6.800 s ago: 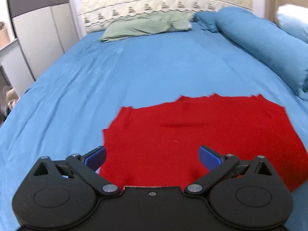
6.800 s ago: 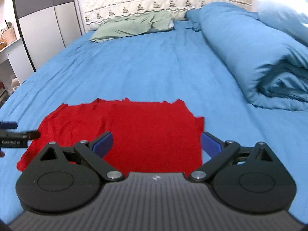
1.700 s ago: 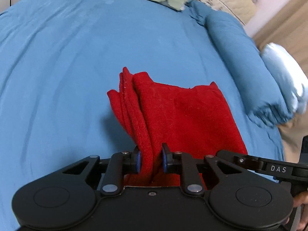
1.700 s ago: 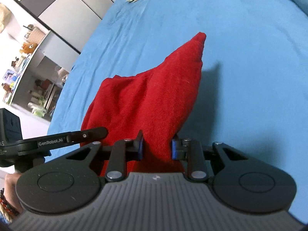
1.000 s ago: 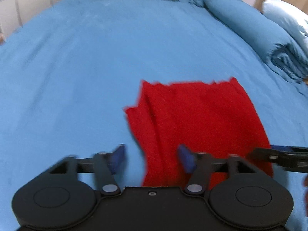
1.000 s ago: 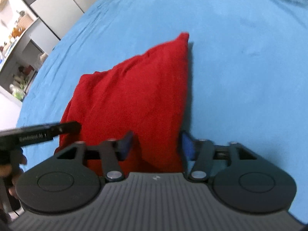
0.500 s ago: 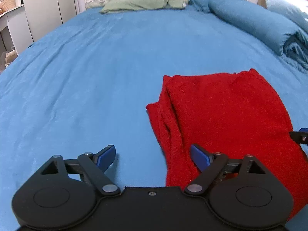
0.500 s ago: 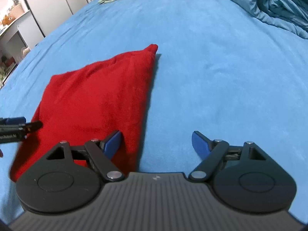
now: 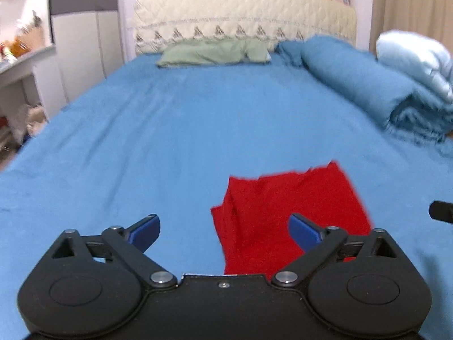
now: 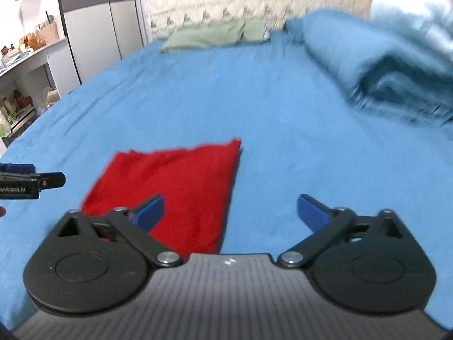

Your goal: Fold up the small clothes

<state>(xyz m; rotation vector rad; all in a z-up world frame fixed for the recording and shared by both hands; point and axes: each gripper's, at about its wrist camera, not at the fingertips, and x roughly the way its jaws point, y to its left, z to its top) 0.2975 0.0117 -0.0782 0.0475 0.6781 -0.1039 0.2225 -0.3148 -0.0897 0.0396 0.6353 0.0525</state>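
On the blue bed (image 9: 198,130), the folded red cloth (image 9: 286,215) lies lengthwise toward the headboard (image 9: 243,14).

Blue-sheeted bed (image 9: 198,119), quilted cream headboard (image 9: 243,14), grey-banded wardrobe (image 10: 99,14)

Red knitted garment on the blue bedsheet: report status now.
Left claw and right claw opening, nothing between them. Folded red knitted garment flat on the blue bedsheet, released. Nothing in the way.
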